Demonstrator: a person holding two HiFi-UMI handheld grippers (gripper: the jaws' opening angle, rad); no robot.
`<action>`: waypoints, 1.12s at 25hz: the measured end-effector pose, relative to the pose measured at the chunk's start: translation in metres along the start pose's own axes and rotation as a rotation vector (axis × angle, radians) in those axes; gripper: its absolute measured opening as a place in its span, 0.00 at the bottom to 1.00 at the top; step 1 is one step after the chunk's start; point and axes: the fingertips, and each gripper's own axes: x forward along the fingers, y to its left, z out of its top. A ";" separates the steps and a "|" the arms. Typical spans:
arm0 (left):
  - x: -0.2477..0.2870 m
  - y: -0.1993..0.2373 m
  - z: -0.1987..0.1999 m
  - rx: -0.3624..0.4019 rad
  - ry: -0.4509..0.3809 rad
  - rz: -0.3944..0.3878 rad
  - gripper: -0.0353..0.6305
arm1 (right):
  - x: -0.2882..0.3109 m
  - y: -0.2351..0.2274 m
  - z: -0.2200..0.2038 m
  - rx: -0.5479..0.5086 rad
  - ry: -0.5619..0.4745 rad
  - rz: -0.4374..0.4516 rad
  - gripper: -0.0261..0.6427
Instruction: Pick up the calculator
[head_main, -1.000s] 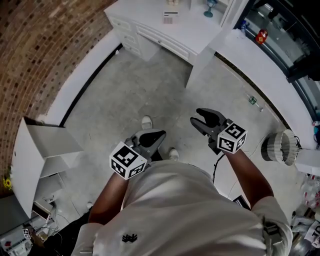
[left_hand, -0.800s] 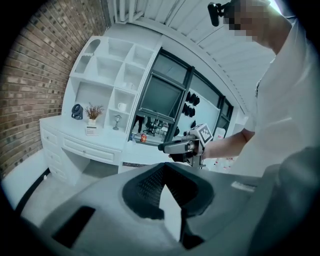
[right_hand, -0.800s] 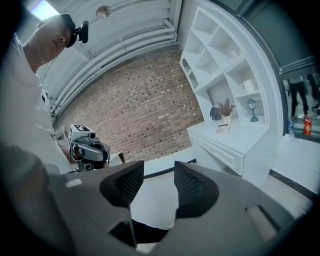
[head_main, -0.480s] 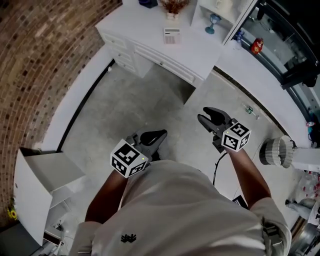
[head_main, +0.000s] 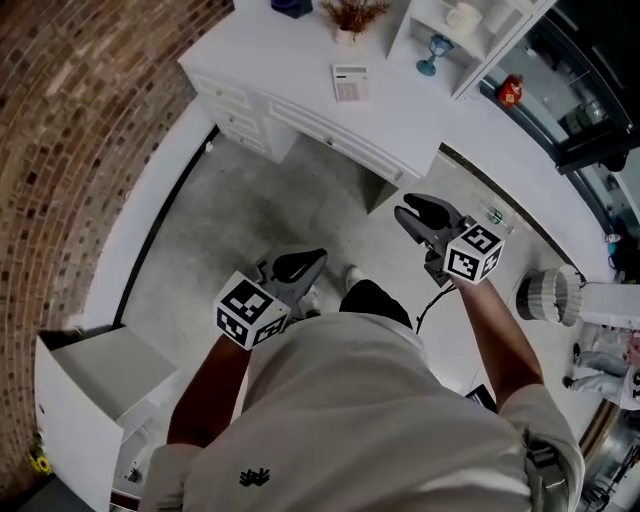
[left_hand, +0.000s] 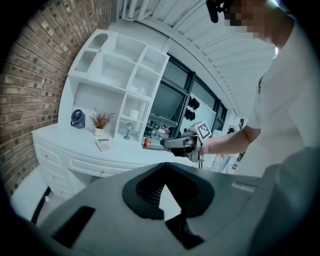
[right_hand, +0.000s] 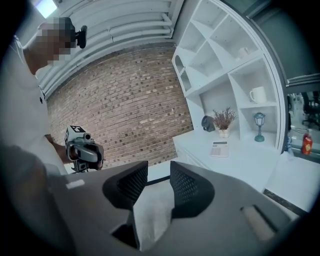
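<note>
**Desk:** Where does the calculator (head_main: 350, 83) lie?

**Photographer:** Flat on the white desk (head_main: 290, 60) at the far side of the room, just near of a potted plant (head_main: 348, 18). It has bare desktop around it. Both grippers are well apart from it, held out over the grey floor (head_main: 260, 190) and pointing toward the desk.

**Desk:** And the grippers themselves?

**Photographer:** The left gripper (head_main: 312, 262) has its jaw tips pressed together and holds nothing. The right gripper (head_main: 404, 208) has its jaws parted with clear space between them. They are closing, with nothing in the gap.

**Desk:** So what is the step in hand?

**Photographer:** The approach, by my reading. Nothing has been picked up yet.

**Desk:** How is it done well?

**Photographer:** The right gripper looks the likelier one to make the pick, and its jaws should be spread wide again before it arrives. The calculator is thin and lies flat, so the gripper should probably come down steeply from above and straddle the narrower width. The pads should then settle on the two long edges before squeezing. The plant sits close on the far side, so the reach is safer from the near edge of the desk. The left gripper should stay clear.
</note>
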 end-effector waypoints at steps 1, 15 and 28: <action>0.001 0.007 0.002 -0.007 -0.004 0.001 0.06 | 0.008 -0.003 0.003 -0.002 0.004 0.005 0.27; 0.046 0.111 0.050 -0.053 -0.003 0.101 0.06 | 0.104 -0.143 0.041 0.026 0.056 0.090 0.27; 0.132 0.195 0.114 -0.127 0.001 0.207 0.06 | 0.203 -0.329 0.067 0.055 0.172 0.169 0.27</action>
